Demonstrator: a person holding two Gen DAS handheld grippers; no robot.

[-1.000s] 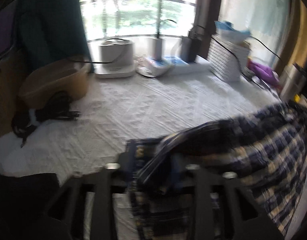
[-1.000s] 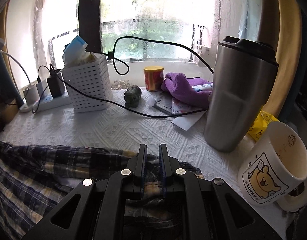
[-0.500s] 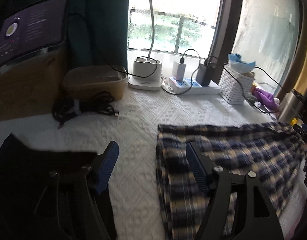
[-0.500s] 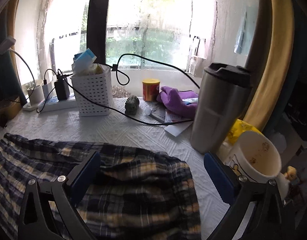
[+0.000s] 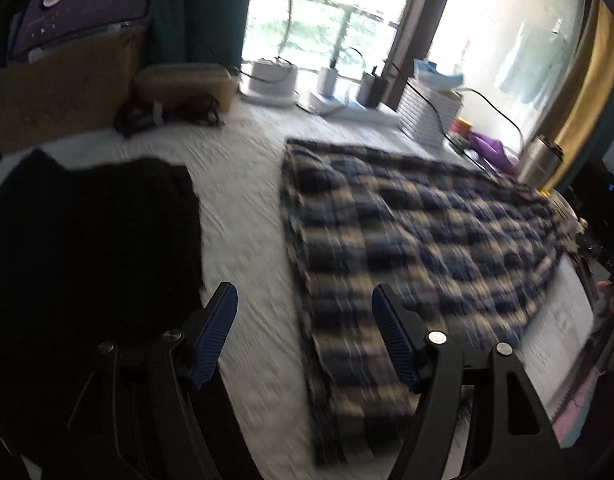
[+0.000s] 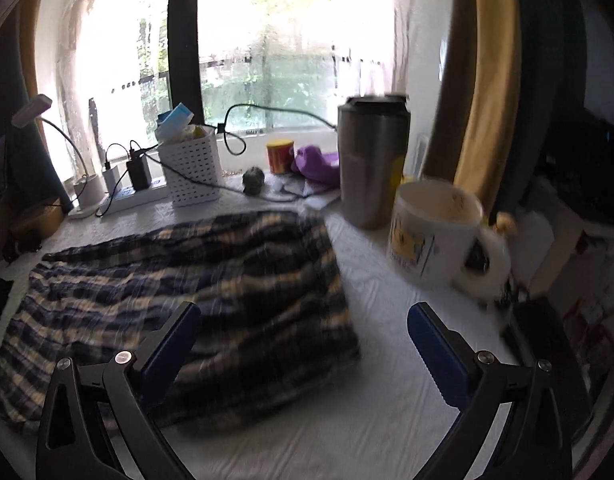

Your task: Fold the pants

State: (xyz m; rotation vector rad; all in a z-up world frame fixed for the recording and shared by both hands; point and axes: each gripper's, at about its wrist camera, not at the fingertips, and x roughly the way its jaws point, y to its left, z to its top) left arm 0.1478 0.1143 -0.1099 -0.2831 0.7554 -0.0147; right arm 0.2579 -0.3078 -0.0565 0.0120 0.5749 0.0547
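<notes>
The plaid pants lie flat on the white table, with a black garment to their left. Both the left gripper and the right gripper hang above them, jaws spread wide and holding nothing.

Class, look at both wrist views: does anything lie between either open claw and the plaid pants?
Nothing visible does. The left claw and right claw hang open right above the plaid pants, with only bare white cloth between. The black garment lies aside.
</notes>
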